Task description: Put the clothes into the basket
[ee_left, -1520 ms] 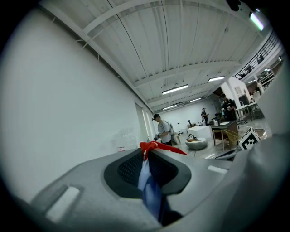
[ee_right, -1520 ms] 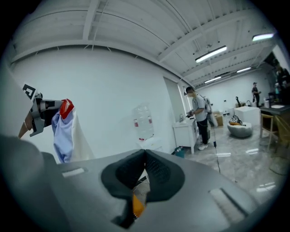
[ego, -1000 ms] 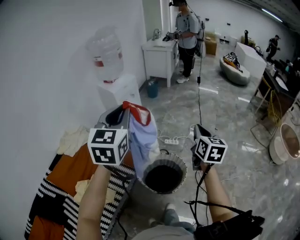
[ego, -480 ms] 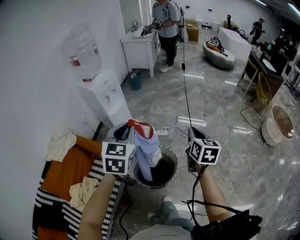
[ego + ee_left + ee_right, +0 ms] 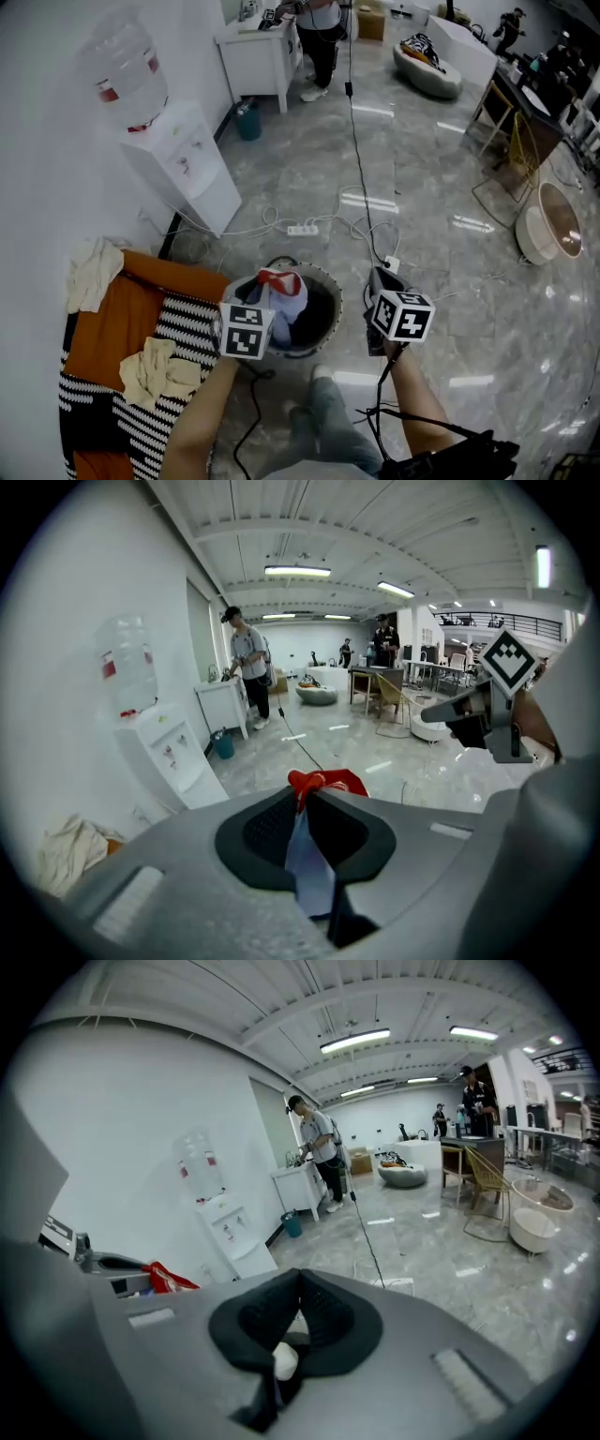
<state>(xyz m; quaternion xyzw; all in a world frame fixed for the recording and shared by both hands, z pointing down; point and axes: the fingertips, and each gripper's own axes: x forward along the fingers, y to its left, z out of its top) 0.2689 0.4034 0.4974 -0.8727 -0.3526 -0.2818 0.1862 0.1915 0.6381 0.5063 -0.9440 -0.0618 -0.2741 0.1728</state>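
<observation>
A dark round basket (image 5: 331, 282) stands on the grey floor just ahead of the person's feet. My left gripper (image 5: 266, 292) is shut on a pale blue garment with red trim (image 5: 285, 298), which hangs down inside the basket's mouth. In the left gripper view the garment (image 5: 306, 853) is pinched between the black pads, its red edge bunched at the tips of the left gripper (image 5: 307, 795). My right gripper (image 5: 377, 278) hovers just right of the basket, apart from it. The right gripper (image 5: 300, 1277) has its jaws together and holds no clothing.
An orange and black-and-white striped blanket (image 5: 111, 330) lies left of the basket with cream clothes (image 5: 157, 368) and another cream piece (image 5: 93, 273) on it. A water dispenser (image 5: 178, 164), a power strip (image 5: 302, 230) with cables and a white cabinet (image 5: 253, 54) stand beyond.
Both grippers have come down. The garment, first held above the basket, now hangs inside its mouth. The head view has tilted further down toward the floor.
</observation>
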